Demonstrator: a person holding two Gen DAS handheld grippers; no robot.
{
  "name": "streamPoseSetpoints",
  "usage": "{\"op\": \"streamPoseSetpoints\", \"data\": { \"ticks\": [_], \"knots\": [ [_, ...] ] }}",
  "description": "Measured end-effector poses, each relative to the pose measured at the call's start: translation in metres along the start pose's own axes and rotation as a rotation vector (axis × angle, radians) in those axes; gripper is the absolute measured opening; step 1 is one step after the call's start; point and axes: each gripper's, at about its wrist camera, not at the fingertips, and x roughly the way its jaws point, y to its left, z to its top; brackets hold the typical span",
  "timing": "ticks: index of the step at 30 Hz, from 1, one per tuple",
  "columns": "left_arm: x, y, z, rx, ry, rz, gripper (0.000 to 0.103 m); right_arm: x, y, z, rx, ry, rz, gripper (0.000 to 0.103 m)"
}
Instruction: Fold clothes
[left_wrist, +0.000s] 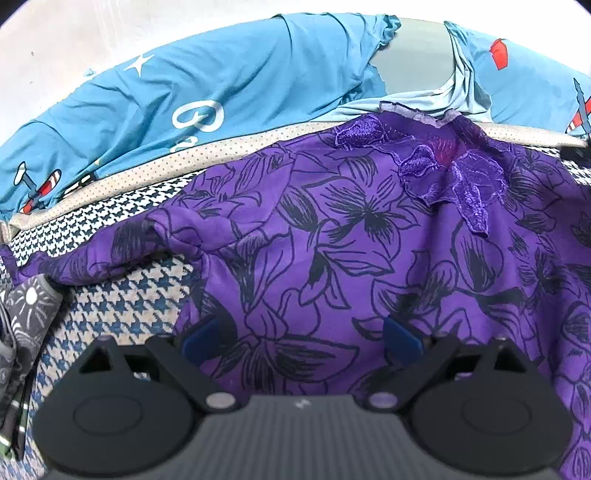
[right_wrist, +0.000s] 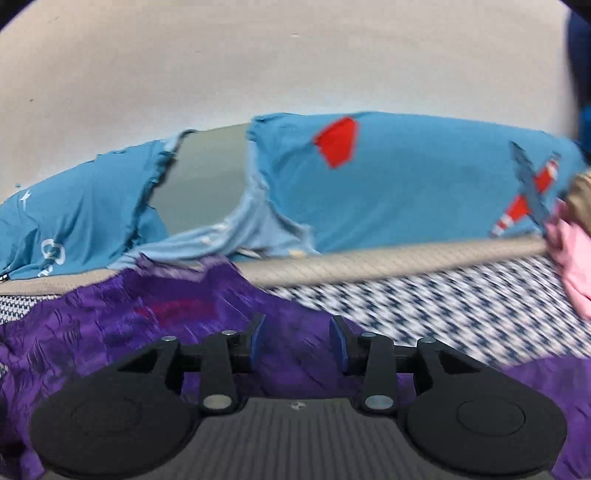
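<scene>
So, left gripper (left_wrist: 301, 338): tilts down over the purple top (left_wrist: 332, 236), jaws wide.
Right gripper (right_wrist: 298, 341): jaws partly apart, nothing between (blurry).
Tops: one purple, on the checked bed (left_wrist: 122, 306).

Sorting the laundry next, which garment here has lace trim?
The purple floral-print garment: purple lace flowers edge its neckline. The blue airplane-print cloth and pink garment show none.

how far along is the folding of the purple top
Early. Done: the purple floral top lies spread on the houndstooth surface, lace collar away from the cameras. In hand: nothing; both the left tongs and right tongs are open and empty. Left: every fold; no crease shows yet.
</scene>
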Motion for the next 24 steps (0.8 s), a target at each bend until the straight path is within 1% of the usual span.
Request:
{"op": "streamPoseSetpoints", "data": {
  "ticks": [6, 10, 13, 15, 18, 22, 24],
  "knots": [
    [-0.012, -0.003, -0.008, -0.001, -0.013, -0.013, 0.095, -0.036, -0.039, -0.017, 0.066, 0.037, -0.077, 0.039],
    [-0.022, -0.005, -0.016, -0.015, -0.017, -0.032, 0.095, -0.063, -0.071, -0.023, 0.121, 0.033, -0.131, 0.04],
    [-0.029, -0.009, -0.021, -0.014, -0.022, -0.041, 0.095, -0.082, -0.097, -0.029, 0.178, 0.024, -0.171, 0.043],
    [-0.033, -0.01, -0.026, -0.022, -0.02, -0.045, 0.095, -0.091, -0.111, -0.032, 0.202, 0.019, -0.205, 0.045],
    [-0.037, -0.01, -0.033, -0.042, -0.012, -0.056, 0.095, -0.101, -0.132, -0.038, 0.235, 0.021, -0.246, 0.045],
    [-0.041, -0.013, -0.041, -0.042, -0.01, -0.058, 0.095, -0.109, -0.153, -0.043, 0.27, 0.021, -0.296, 0.047],
    [-0.042, -0.014, -0.045, -0.047, -0.005, -0.061, 0.095, -0.111, -0.163, -0.046, 0.284, 0.023, -0.326, 0.052]
  ]
}}
